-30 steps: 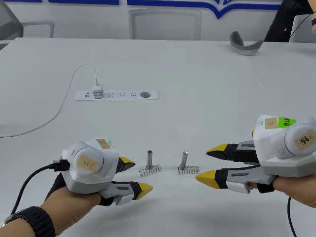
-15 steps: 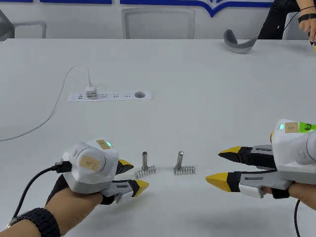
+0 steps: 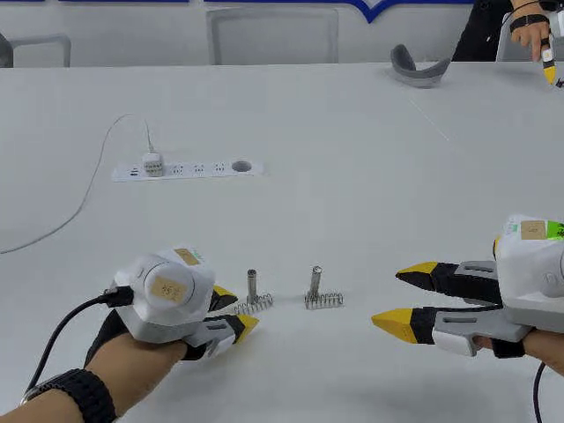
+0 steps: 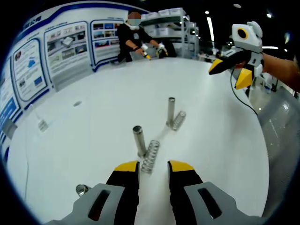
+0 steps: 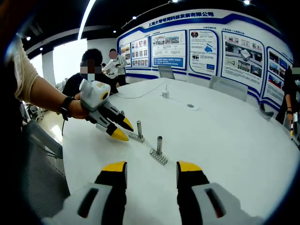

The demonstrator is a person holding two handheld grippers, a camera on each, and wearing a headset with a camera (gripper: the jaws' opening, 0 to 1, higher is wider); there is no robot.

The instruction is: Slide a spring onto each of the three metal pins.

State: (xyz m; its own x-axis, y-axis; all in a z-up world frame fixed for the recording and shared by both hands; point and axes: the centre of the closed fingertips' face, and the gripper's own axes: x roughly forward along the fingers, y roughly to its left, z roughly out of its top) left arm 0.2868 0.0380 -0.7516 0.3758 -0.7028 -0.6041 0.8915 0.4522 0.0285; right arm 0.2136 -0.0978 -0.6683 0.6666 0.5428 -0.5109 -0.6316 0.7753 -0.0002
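Two upright metal pins stand on the white table, the left pin (image 3: 252, 285) and the right pin (image 3: 315, 280). A small spring lies flat at the foot of each: the left spring (image 3: 254, 305) and the right spring (image 3: 323, 300). My left gripper (image 3: 236, 310) is open, its yellow tips just left of the left spring. In the left gripper view the left spring (image 4: 150, 156) has its near end in the gap of my left gripper (image 4: 153, 166). My right gripper (image 3: 401, 295) is open, well right of the right spring, holding nothing. A shiny round metal piece (image 4: 82, 190) sits beside the left jaw.
A white power strip (image 3: 198, 167) with a plug (image 3: 152, 163) and cable lies farther back on the table (image 3: 352, 176). A grey curved band (image 3: 419, 69) rests at the far edge by chairs. Another person's hand (image 3: 531, 26) holds a gripper at the top right.
My left gripper has crept right, up to the left spring. My right gripper has drawn back to the right, away from the right spring. The head camera has shifted.
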